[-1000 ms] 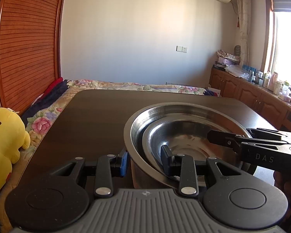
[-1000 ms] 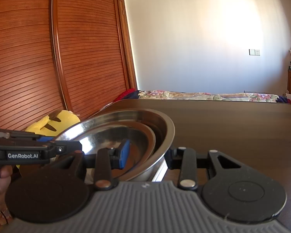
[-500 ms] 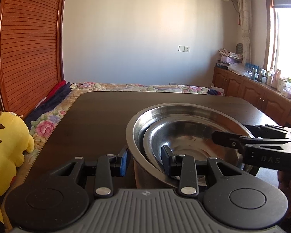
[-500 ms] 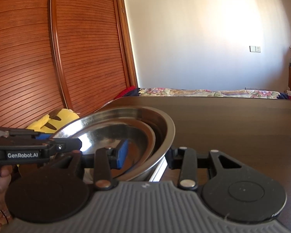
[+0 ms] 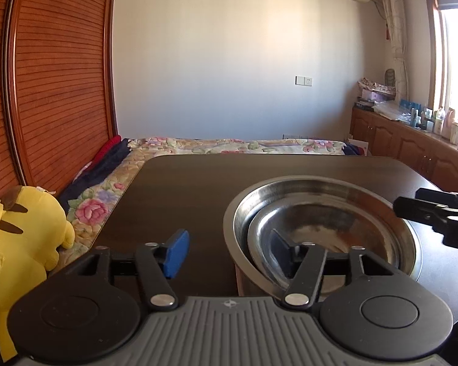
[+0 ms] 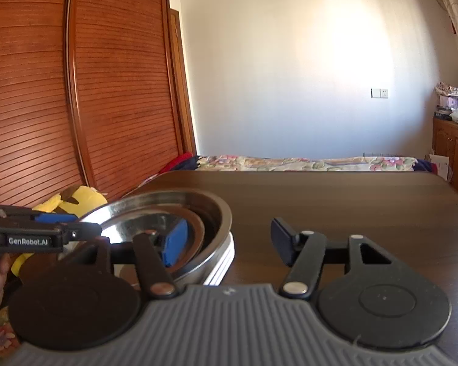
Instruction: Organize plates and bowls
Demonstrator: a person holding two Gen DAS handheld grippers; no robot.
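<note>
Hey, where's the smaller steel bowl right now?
The smaller steel bowl sits nested inside the larger steel bowl on the dark table, lower right in the left wrist view.

Bare table (image 5: 198, 189) beyond nested bowls (image 5: 320, 213)

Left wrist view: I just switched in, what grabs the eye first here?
The nested steel bowls on the near right of the dark table, a smaller one sitting inside the large one. The left gripper, jaws just opened, straddles the near rim without pressing it; the right gripper likewise on the opposite side. A yellow plush toy lies far left, beside the table.
</note>
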